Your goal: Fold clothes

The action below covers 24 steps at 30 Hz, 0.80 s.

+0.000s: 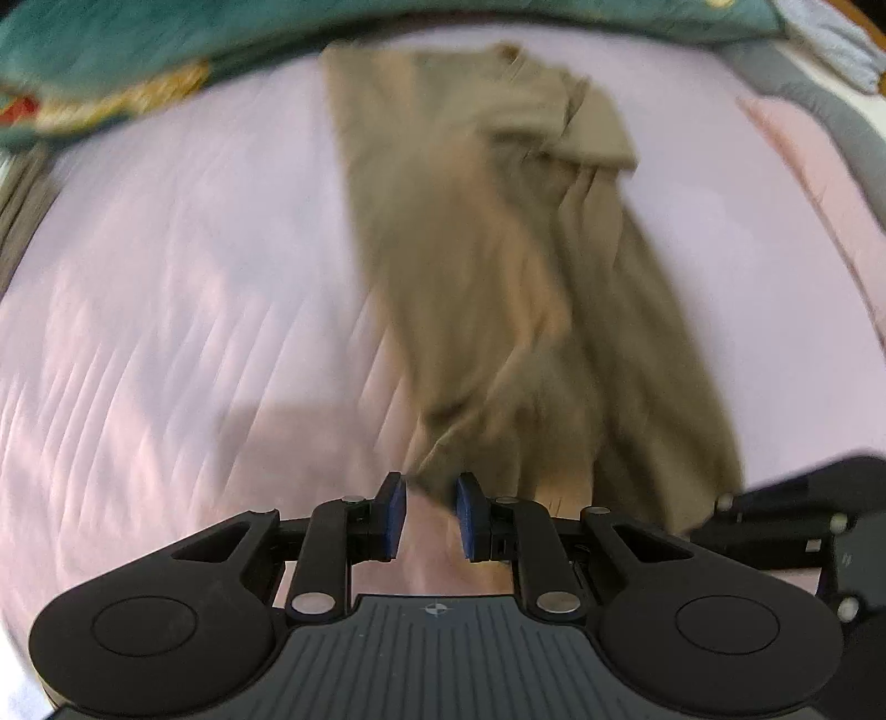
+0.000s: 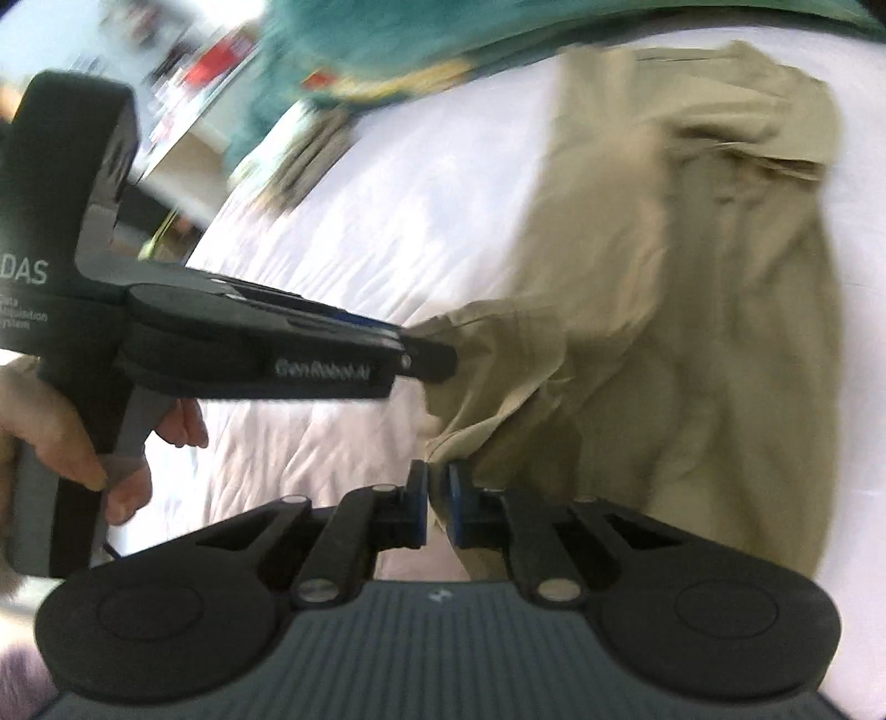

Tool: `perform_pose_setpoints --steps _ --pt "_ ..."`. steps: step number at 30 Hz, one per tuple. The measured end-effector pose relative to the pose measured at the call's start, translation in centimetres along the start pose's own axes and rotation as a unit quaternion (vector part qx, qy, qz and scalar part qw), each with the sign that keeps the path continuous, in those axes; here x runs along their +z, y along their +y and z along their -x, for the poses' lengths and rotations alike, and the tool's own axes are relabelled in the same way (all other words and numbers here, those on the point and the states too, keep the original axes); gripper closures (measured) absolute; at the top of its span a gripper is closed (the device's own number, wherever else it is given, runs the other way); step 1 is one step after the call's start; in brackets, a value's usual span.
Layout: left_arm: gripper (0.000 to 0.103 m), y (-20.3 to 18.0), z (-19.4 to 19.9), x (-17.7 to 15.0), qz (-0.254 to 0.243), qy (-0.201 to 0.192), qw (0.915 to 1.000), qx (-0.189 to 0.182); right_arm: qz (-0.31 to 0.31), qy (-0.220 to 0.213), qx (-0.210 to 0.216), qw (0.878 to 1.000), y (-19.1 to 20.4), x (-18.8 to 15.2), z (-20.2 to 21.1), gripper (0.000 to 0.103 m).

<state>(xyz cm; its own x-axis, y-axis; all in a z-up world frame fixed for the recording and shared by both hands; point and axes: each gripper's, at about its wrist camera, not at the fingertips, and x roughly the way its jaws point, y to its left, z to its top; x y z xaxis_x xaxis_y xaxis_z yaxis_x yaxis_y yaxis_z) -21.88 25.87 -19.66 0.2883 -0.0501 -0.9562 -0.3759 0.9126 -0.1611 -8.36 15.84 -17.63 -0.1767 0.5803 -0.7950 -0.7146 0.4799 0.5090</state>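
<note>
Over pale bedding (image 1: 183, 266), left gripper (image 1: 431, 512) and right gripper (image 2: 437, 507) each pinch the khaki garment's (image 1: 498, 266) near edge.

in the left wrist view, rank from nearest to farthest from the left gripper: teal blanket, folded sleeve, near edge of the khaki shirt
1. Near edge of the khaki shirt, right between the left gripper fingers.
2. Folded sleeve, far up and to the right on the shirt.
3. Teal blanket, along the far top left of the bed.

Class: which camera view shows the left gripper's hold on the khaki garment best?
The right wrist view: it shows the left gripper side-on, its tip meeting the khaki garment. The left wrist view shows only a corner of cloth between the fingers, blurred.
</note>
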Motion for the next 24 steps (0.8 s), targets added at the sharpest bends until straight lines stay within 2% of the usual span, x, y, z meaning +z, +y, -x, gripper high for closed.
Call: perform_pose_setpoints --steps 3,5,8,10,12,13,14,16,17,19,22,24 --pt "0.083 1.5 0.2 -3.9 0.028 0.039 0.9987 0.019 0.037 0.040 0.011 0.998 2.5 -1.6 -1.6 0.095" --pt "0.083 2.5 0.5 -5.5 0.051 0.049 0.9971 0.026 0.058 0.076 0.016 0.995 3.8 -2.9 -3.0 0.093" --pt "0.082 3.1 2.0 -5.2 0.067 0.016 0.9973 0.025 0.088 0.121 0.026 0.988 5.3 -4.3 -4.0 0.091" --pt "0.077 3.3 2.9 -3.9 0.073 -0.017 0.9970 0.020 0.078 0.111 0.008 0.991 5.2 -4.2 -3.0 0.088" --pt "0.076 3.3 3.2 -2.0 0.074 -0.043 0.9963 0.008 0.048 0.078 -0.014 0.996 4.4 -3.4 -1.5 0.081" --pt "0.071 3.0 3.2 -0.9 0.073 -0.053 0.9959 0.003 0.038 0.051 -0.030 0.998 3.9 -2.7 -0.6 0.072" --pt "0.068 2.7 3.2 0.0 0.072 -0.060 0.9956 0.001 0.028 0.025 -0.046 0.998 3.4 -2.1 0.3 0.059" --pt "0.060 1.8 2.6 1.9 0.060 -0.071 0.9956 0.012 0.022 -0.022 -0.085 0.996 2.6 -0.8 1.5 0.043" --pt "0.059 1.5 2.2 2.7 0.051 -0.073 0.9958 0.018 0.020 -0.037 -0.097 0.994 2.3 -0.2 1.7 0.040" --pt "0.053 1.0 0.8 4.1 0.043 -0.057 0.9968 0.036 0.021 -0.048 -0.105 0.993 1.8 0.7 1.4 0.038" --pt "0.051 0.9 -1.3 5.1 0.041 -0.017 0.9971 0.061 0.038 -0.037 -0.126 0.991 1.5 1.0 -0.2 0.038" --pt "0.050 1.4 -3.0 5.0 0.039 0.011 0.9968 0.069 0.041 -0.021 -0.122 0.991 1.2 0.9 -1.5 0.038"
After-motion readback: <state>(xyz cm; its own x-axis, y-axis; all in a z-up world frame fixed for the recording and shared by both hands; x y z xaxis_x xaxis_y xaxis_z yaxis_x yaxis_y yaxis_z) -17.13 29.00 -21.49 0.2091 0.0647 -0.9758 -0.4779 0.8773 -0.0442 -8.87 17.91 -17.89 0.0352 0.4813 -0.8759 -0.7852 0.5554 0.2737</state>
